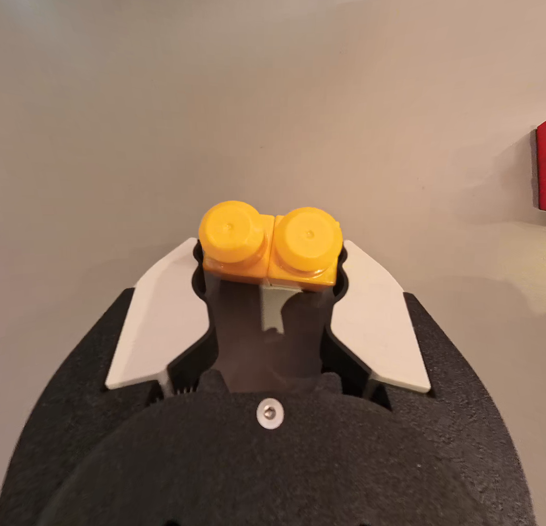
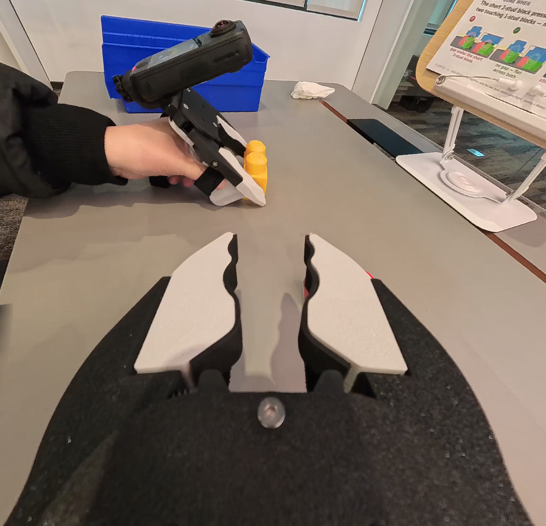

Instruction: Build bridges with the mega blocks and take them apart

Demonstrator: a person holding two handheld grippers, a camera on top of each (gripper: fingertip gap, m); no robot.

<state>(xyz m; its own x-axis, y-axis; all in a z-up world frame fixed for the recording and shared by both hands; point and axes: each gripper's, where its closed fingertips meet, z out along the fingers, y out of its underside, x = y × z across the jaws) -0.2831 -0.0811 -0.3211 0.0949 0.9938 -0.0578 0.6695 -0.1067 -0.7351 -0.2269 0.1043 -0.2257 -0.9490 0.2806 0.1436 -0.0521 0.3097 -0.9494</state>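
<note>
Two yellow one-stud blocks (image 1: 270, 263) stand side by side on the grey table (image 1: 266, 98), studs up. My left gripper (image 1: 270, 242) is shut on the pair, one finger on each outer side. The right wrist view shows the same gripper (image 2: 254, 192) low on the table, holding the yellow blocks (image 2: 256, 169). My right gripper (image 2: 271, 237) is open and empty, nearer the front of the table. A red block (image 1: 541, 169) shows at the right edge of the left wrist view. A sliver of red (image 2: 306, 288) shows under my right gripper's right finger.
A blue bin (image 2: 183, 68) stands at the back of the table behind the left gripper. A crumpled white tissue (image 2: 311, 89) lies at the back right. An instruction sheet (image 2: 496, 39) sits on a white stand (image 2: 466, 192) to the right. A person's hand (image 2: 147, 154) holds the left gripper.
</note>
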